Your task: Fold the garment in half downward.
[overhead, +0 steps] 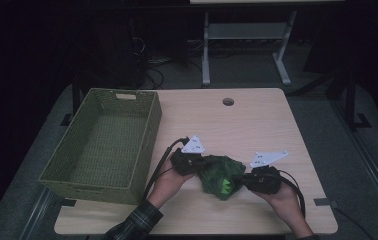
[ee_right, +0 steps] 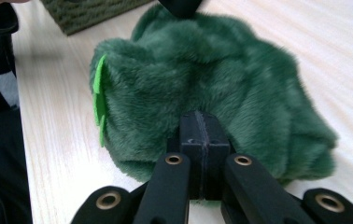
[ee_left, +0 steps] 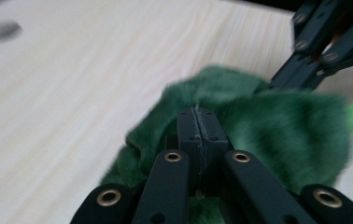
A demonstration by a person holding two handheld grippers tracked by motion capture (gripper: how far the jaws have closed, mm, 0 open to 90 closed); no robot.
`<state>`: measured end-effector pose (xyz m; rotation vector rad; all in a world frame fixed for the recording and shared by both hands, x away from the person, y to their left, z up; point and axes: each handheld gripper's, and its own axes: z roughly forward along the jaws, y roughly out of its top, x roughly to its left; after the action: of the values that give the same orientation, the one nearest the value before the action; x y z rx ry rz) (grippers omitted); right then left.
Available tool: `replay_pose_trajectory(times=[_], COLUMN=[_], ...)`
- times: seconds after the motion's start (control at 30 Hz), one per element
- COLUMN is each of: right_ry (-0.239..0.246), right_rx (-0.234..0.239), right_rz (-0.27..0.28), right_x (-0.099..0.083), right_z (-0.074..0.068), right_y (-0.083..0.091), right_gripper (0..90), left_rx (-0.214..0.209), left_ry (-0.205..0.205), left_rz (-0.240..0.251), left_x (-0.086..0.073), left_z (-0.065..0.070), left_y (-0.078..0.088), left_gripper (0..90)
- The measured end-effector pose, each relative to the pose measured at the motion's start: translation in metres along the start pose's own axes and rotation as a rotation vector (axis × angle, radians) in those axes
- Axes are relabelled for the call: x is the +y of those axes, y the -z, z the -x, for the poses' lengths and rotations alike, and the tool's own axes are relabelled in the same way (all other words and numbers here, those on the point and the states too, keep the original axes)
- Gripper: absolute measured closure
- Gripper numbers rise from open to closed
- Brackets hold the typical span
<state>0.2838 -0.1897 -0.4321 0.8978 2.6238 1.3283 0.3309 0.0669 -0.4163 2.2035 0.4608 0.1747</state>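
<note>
Green plush cloth [overhead: 220, 175] lies bunched on the bench [overhead: 257, 120] at its six o'clock edge; left gripper [overhead: 197, 165] pinches its nine o'clock end, fingers fully closed on the fur; right gripper [overhead: 242, 180] likewise clamps the three o'clock end; woven basket [overhead: 102, 145] waits toward ten o'clock, nearer the left hand.

One green plush cloth [overhead: 221, 175] lies on the single counter [overhead: 257, 120], and one green woven basket [overhead: 104, 142] stands there too. There are two hand-held grippers (one per hand): the left hand-held gripper [overhead: 200, 165] and the right hand-held gripper [overhead: 243, 179].
</note>
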Motion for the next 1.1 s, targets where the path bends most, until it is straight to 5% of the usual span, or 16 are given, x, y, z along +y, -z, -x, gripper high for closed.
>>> replay_pose_trajectory(times=[0.23,0.53,0.9,1.1], right_ry=[0.013,0.016,0.003,0.009], right_rx=[0.032,-0.011,-0.009,-0.032], right_rz=[-0.056,-0.160,-0.139,-0.113], right_x=[-0.008,-0.022,-0.026,-0.022], right_z=[-0.007,-0.015,-0.015,-0.012], right_y=[-0.011,-0.023,-0.031,-0.018], right_gripper=[89.8,89.8,89.9,89.8], left_rx=[-0.024,-0.039,0.003,-0.007], left_ry=[0.021,0.061,0.003,0.046], left_rz=[-0.041,-0.071,-0.121,-0.055], left_x=[-0.020,-0.050,-0.052,-0.045], left_z=[0.006,0.013,0.014,0.013], left_y=[-0.002,0.001,-0.014,0.005], left_gripper=[89.7,89.7,89.7,89.5])
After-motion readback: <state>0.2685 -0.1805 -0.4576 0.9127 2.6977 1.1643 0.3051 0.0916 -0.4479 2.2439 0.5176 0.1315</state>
